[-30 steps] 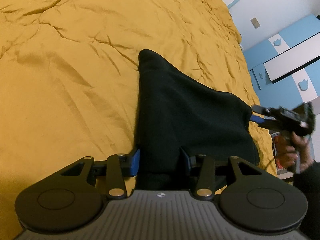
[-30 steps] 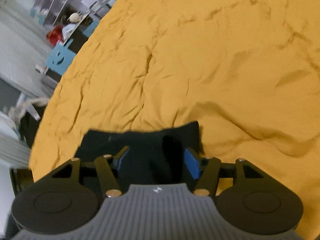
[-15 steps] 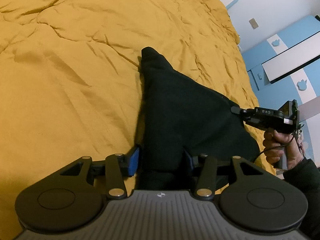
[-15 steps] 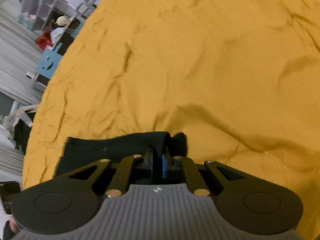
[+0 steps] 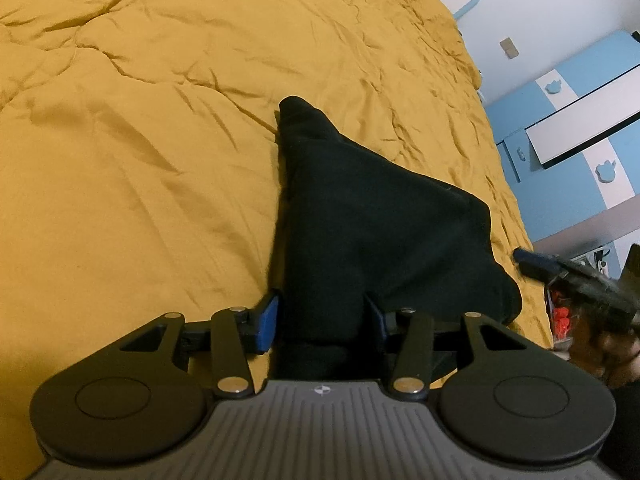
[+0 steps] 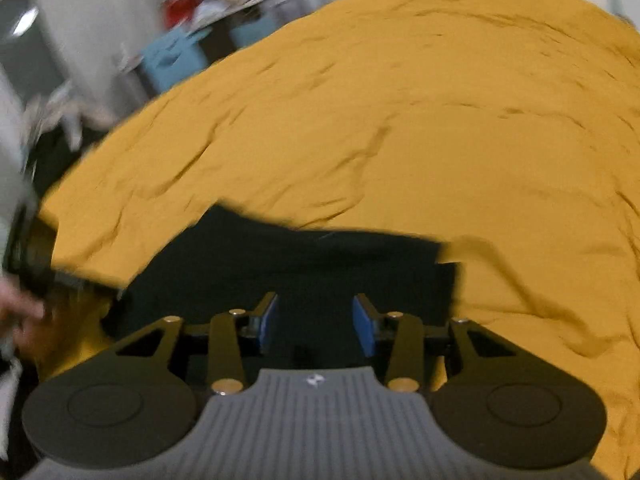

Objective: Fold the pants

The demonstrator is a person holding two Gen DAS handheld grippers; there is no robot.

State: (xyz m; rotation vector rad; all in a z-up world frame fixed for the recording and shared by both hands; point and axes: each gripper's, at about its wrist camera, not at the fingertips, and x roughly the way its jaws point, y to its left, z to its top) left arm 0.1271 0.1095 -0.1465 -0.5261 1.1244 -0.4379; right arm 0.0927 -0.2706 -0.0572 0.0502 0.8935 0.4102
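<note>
A: Start at the left. What's there?

B: In the left wrist view, mostly the bed (image 5: 160,140), covered in a creased mustard-yellow cover that fills the left and top.

A: And the pants?

B: The pants (image 5: 372,232) are black and lie folded on the bed, right of the middle. The bundle is roughly a wedge: its narrow tip points away from the camera toward the far end of the bed, and it widens toward the near right. Its long axis runs from the near end at the tool up to that far tip.

A: Is the left tool (image 5: 322,316) on them?

B: Yes. Its blue pads sit on either side of the near end of the pants, with a thick bunch of cloth filling the gap, so it is closed on the cloth.

A: Further right?

B: The right tool (image 5: 532,262) hangs just off the pants' right edge, held in a hand (image 5: 600,354); it looks blurred there. From its own camera the right tool (image 6: 314,324) has its pads partly apart with nothing pinched. Its jaws have just been opening, and the pants (image 6: 280,264) lie below it.

A: And the room?

B: Past the bed's right edge, a white wall (image 5: 560,8) and blue-and-white cabinets (image 5: 568,92) with apple shapes.
</note>
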